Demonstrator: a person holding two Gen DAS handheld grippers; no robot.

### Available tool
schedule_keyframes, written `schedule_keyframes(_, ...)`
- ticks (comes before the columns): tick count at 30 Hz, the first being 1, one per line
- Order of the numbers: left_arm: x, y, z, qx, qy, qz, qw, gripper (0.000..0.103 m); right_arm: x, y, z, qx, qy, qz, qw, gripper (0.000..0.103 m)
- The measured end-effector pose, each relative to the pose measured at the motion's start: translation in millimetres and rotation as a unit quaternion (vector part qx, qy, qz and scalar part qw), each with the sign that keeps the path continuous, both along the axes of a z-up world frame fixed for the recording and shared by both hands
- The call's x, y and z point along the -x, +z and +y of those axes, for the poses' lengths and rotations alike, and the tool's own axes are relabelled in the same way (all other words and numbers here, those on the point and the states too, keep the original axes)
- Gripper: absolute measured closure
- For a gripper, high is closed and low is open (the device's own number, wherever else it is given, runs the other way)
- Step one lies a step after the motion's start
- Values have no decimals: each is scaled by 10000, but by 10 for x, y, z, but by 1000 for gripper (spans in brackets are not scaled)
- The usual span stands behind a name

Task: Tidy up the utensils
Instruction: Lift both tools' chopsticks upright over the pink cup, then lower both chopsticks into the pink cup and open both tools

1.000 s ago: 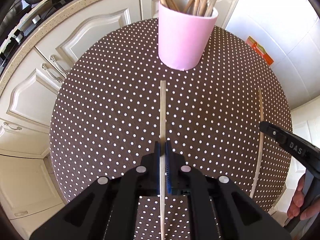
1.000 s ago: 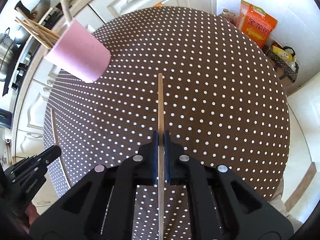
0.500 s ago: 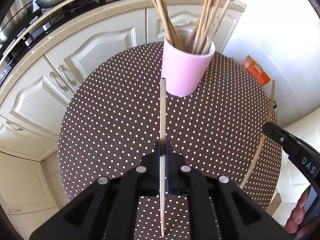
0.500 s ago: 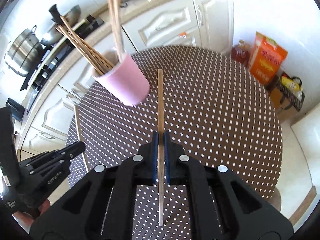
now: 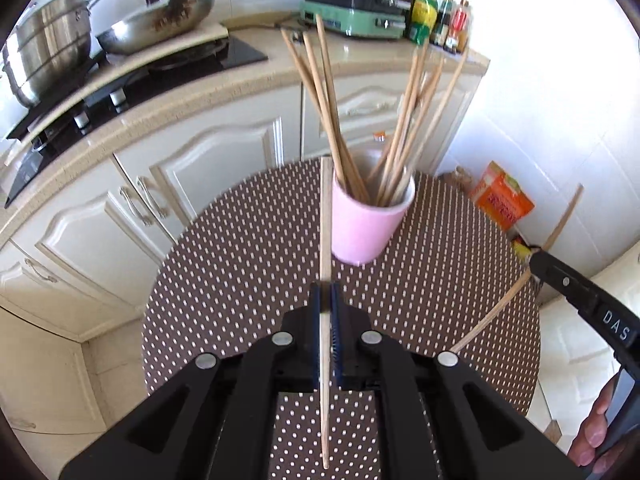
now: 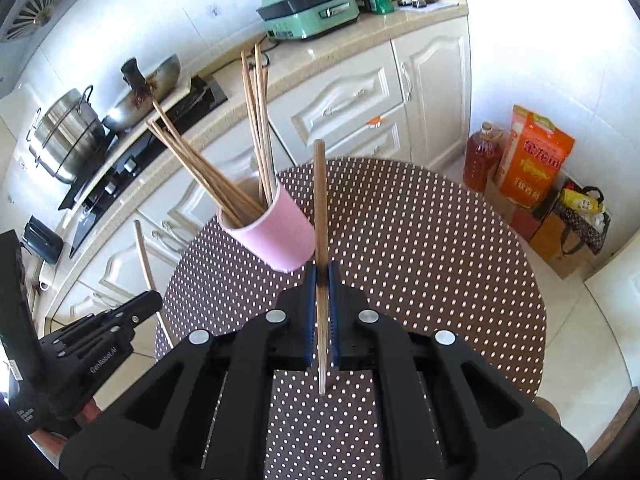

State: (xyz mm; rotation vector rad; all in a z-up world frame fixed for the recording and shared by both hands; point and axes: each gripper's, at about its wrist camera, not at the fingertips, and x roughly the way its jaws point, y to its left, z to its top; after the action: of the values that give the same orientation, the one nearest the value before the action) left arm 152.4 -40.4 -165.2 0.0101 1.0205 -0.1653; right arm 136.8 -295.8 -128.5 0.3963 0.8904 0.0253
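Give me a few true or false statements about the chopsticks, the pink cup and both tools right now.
1. The left tool is clamped on a single wooden chopstick. True.
2. The right tool is open and holds nothing. False: it is shut on a darker wooden chopstick.
3. The pink cylindrical cup lies tipped over. False: it stands upright on the brown polka-dot round table.
4. The cup already holds several wooden chopsticks. True.

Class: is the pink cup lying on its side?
No. The pink cup stands upright on the dotted table, holding chopsticks.
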Motion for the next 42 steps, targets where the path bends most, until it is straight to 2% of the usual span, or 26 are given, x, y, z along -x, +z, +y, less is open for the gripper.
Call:
schedule_keyframes(12,-342,562,-47,275,139,-731,9968,97,-162,485,-84,8,22,-608,9981,97)
schedule_keyframes(25,-672,1068,-204,516,448,-1658,9838,97,-290,1049,-137,-176,82,-1194,9927,97)
schedule_keyframes(34,-942,1238,-334,478,643,-2258,9709,97,-592,1070,-173,-287,197,-1200,9922,97)
schedule_keyframes(38,-1080,1225,-399,514,653,-2436,9663,97,-756,932,-153,-321,309,-1066,9933,97)
schedule_keyframes(42,-1229,1073,-478,407,585,-2437,9672,97,-890,735,-145,-443,392,-869,9945,97)
